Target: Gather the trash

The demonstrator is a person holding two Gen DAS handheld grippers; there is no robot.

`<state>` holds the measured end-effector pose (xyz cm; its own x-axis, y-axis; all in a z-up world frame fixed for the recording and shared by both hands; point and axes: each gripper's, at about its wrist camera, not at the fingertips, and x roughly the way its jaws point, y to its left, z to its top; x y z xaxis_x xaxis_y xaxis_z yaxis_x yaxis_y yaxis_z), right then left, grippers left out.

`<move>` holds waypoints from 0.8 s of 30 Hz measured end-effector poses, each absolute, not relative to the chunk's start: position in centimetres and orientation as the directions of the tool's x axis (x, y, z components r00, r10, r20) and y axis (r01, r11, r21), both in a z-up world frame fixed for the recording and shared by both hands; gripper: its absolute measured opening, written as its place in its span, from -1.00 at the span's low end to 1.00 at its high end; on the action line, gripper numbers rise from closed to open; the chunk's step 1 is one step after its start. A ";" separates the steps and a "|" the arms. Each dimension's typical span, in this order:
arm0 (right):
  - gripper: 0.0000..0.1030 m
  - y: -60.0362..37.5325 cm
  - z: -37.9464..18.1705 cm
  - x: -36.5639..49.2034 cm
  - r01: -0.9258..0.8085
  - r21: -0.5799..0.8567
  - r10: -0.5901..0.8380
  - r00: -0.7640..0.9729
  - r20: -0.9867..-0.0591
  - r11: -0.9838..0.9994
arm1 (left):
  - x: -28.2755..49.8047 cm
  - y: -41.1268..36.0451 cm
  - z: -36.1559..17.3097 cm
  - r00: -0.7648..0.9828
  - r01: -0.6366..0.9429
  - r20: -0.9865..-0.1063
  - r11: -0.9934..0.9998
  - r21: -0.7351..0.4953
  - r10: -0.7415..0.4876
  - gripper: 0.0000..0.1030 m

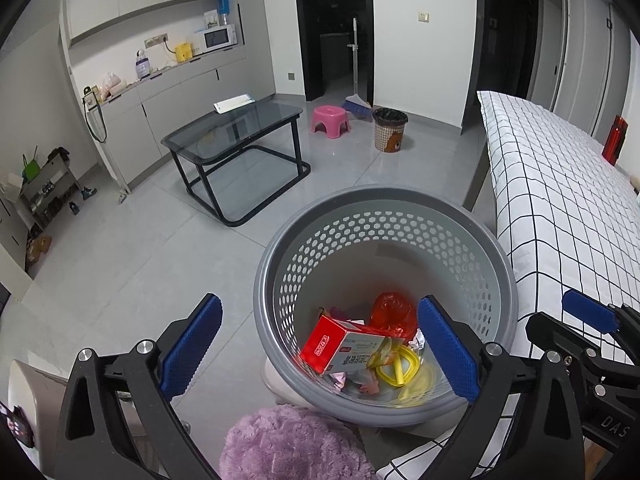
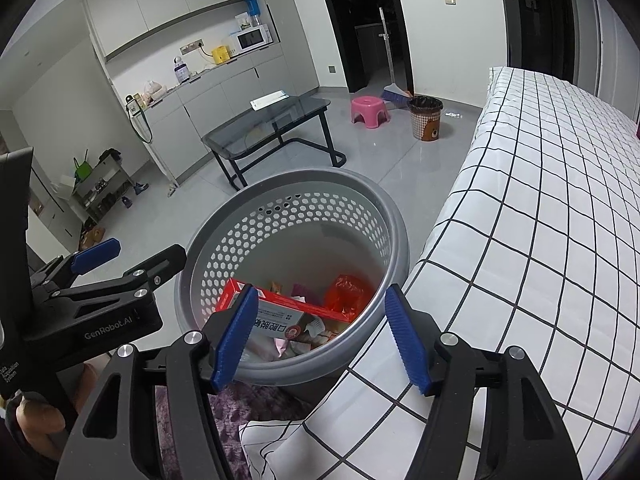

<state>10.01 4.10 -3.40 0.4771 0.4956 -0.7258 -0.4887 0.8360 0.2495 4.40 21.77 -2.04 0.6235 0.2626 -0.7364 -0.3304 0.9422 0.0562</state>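
A grey perforated basket (image 1: 384, 204) stands on the floor beside the bed, also in the right wrist view (image 2: 304, 184). Inside lie a red and white carton (image 1: 344, 346), a red plastic wrapper (image 1: 394, 314), yellow plastic pieces (image 1: 400, 368) and other scraps. The carton (image 2: 288, 308) and the wrapper (image 2: 346, 294) also show in the right wrist view. My left gripper (image 1: 320, 352) is open and empty above the basket's near rim. My right gripper (image 2: 320, 334) is open and empty above the same rim, to the right of the left one.
A bed with a white checked sheet (image 2: 540, 220) runs along the right. A purple fluffy thing (image 1: 292, 444) lies below the grippers. A glass coffee table (image 1: 236, 136), a pink stool (image 1: 330, 118), a small lined bin (image 1: 390, 128) and a broom stand farther off on the grey floor.
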 end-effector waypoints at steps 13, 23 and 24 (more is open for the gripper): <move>0.23 3.7 -3.3 10.2 -0.487 0.253 0.499 0.482 -0.720 0.836 | 4.6 21.6 -2.1 0.620 -0.332 -0.738 0.941 0.062 0.267 0.87; 0.23 3.7 -3.4 10.2 -0.487 0.253 0.499 0.483 -0.720 0.836 | 4.6 21.3 -2.2 0.623 -0.336 -0.730 0.939 0.074 0.281 0.87; 0.23 3.7 -3.4 10.2 -0.487 0.253 0.499 0.483 -0.719 0.836 | 4.6 21.2 -2.2 0.622 -0.335 -0.731 0.939 0.074 0.279 0.87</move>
<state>10.21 3.73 -3.40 0.4827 0.4994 -0.7195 -0.4872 0.8358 0.2532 4.62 21.24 -2.21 0.6223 0.2791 -0.7313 -0.3346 0.9395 0.0738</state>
